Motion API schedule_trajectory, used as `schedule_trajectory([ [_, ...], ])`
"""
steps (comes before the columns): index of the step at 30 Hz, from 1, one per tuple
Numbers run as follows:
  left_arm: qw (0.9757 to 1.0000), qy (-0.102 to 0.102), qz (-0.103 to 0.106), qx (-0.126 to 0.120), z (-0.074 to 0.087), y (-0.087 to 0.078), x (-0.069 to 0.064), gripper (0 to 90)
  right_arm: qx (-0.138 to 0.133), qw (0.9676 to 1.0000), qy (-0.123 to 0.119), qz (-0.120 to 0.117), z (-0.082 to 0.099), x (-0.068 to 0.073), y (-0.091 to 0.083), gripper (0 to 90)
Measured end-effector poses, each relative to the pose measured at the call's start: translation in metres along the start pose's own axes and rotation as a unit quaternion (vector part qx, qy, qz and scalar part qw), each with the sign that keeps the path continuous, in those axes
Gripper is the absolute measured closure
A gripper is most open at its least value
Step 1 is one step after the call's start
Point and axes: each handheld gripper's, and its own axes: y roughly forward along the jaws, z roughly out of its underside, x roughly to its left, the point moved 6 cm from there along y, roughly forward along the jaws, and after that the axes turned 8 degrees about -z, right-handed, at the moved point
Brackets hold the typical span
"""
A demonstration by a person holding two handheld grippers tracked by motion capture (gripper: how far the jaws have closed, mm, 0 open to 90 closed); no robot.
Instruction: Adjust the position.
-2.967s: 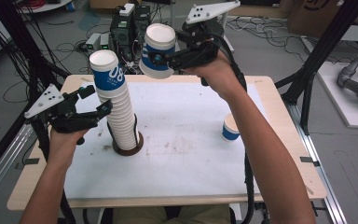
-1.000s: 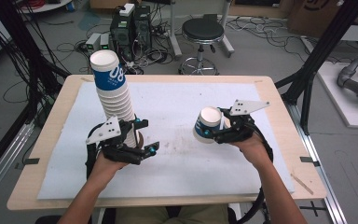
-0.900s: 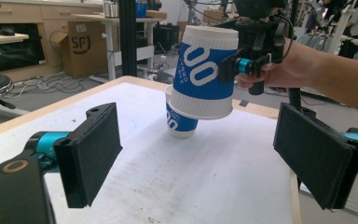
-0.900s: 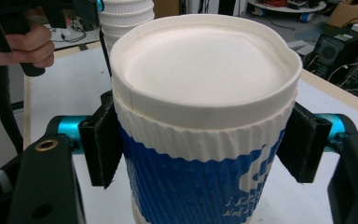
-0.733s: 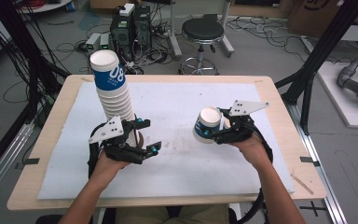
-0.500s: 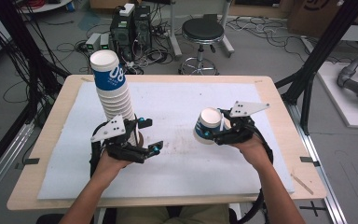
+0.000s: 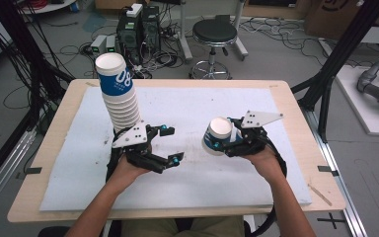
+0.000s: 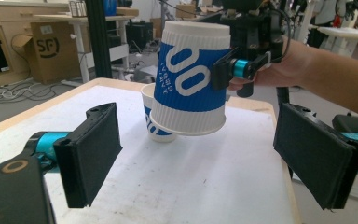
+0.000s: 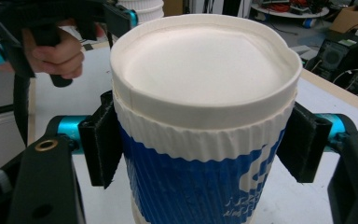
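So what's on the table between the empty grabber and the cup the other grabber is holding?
Nothing: the high view shows bare white table cover between the left gripper and the held cup.

Two black padded jaws spread apart with nothing between them, blue-and-white ribbed paper cup [image 8: 190,79] upside down ahead — pinched by the other gripper [image 8: 242,65], second cup [image 8: 156,121] behind on white table [image 8: 205,186].

Grey floor [image 7: 286,54], black stool [image 7: 214,33], tangled cables [image 7: 69,49], cardboard box [image 8: 56,58].
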Motion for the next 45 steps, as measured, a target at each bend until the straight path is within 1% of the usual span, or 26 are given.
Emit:
schedule_trajectory([
  [3, 1.0000, 0.003, 0.001, 0.002, 0.001, 0.004, 0.000, 14.5, -0.011, 0.9999, 0.002, -0.007, 0.001, 0.004, -0.001, 26.5],
  [6, 0.9999, 0.010, 0.005, 0.004, 0.001, 0.007, -0.002, 14.5, -0.013, 0.9998, 0.002, -0.016, 0.002, 0.009, 0.000, 26.5],
  [7, 0.9999, 0.012, 0.007, 0.004, 0.001, 0.007, -0.003, 14.5, -0.015, 0.9997, 0.002, -0.021, 0.003, 0.011, 0.001, 26.5],
  [11, 0.9997, 0.017, 0.018, 0.005, 0.002, 0.012, -0.010, 14.5, -0.009, 0.9993, -0.005, -0.036, 0.004, 0.017, 0.005, 26.5],
  [12, 0.9996, 0.019, 0.021, 0.006, 0.003, 0.014, -0.012, 14.5, -0.010, 0.9992, 0.000, -0.040, 0.003, 0.018, 0.006, 26.5],
  [13, 0.9995, 0.020, 0.023, 0.007, 0.003, 0.016, -0.013, 14.5, -0.013, 0.9991, -0.004, -0.042, 0.003, 0.019, 0.007, 26.5],
  [16, 0.9991, 0.033, 0.024, 0.011, 0.003, 0.019, -0.016, 14.5, -0.022, 0.9985, -0.001, -0.049, 0.000, 0.023, 0.008, 26.5],
  [17, 0.9991, 0.033, 0.024, 0.012, 0.003, 0.019, -0.016, 14.5, -0.026, 0.9982, -0.002, -0.053, -0.001, 0.024, 0.009, 26.5],
  [20, 0.9992, 0.027, 0.029, 0.009, 0.002, 0.018, -0.017, 14.5, -0.031, 0.9978, 0.000, -0.059, -0.004, 0.030, 0.009, 26.5],
  [22, 0.9990, 0.030, 0.032, 0.007, 0.002, 0.017, -0.016, 14.5, -0.035, 0.9973, -0.001, -0.064, -0.006, 0.032, 0.010, 26.5],
  [25, 0.9989, 0.029, 0.034, 0.010, 0.004, 0.019, -0.017, 14.5, -0.049, 0.9952, 0.011, -0.084, -0.008, 0.034, 0.013, 26.6],
  [27, 0.9988, 0.031, 0.036, 0.014, 0.005, 0.020, -0.016, 14.5, -0.049, 0.9945, 0.014, -0.091, -0.009, 0.034, 0.016, 26.6],
  [30, 0.9988, 0.028, 0.038, 0.010, 0.006, 0.021, -0.016, 14.5, -0.051, 0.9932, 0.015, -0.104, -0.010, 0.035, 0.019, 26.6],
  [33, 0.9987, 0.027, 0.041, 0.012, 0.007, 0.023, -0.017, 14.5, -0.053, 0.9924, 0.015, -0.110, -0.011, 0.037, 0.020, 26.6],
  [34, 0.9986, 0.027, 0.045, 0.013, 0.008, 0.023, -0.018, 14.5, -0.052, 0.9923, 0.014, -0.111, -0.011, 0.037, 0.021, 26.6],
  [37, 0.9979, 0.026, 0.057, 0.017, 0.011, 0.026, -0.022, 14.5, -0.057, 0.9906, 0.019, -0.123, -0.012, 0.040, 0.022, 26.6],
  [40, 0.9978, 0.025, 0.059, 0.017, 0.011, 0.027, -0.025, 14.5, -0.057, 0.9896, 0.015, -0.131, -0.013, 0.045, 0.026, 26.6],
  [44, 0.9974, 0.005, 0.070, 0.015, 0.012, 0.029, -0.027, 14.6, -0.050, 0.9886, 0.009, -0.142, -0.013, 0.051, 0.033, 26.6],
  [45, 0.9975, 0.005, 0.068, 0.016, 0.012, 0.029, -0.027, 14.5, -0.050, 0.9882, 0.010, -0.144, -0.013, 0.052, 0.034, 26.6],
])
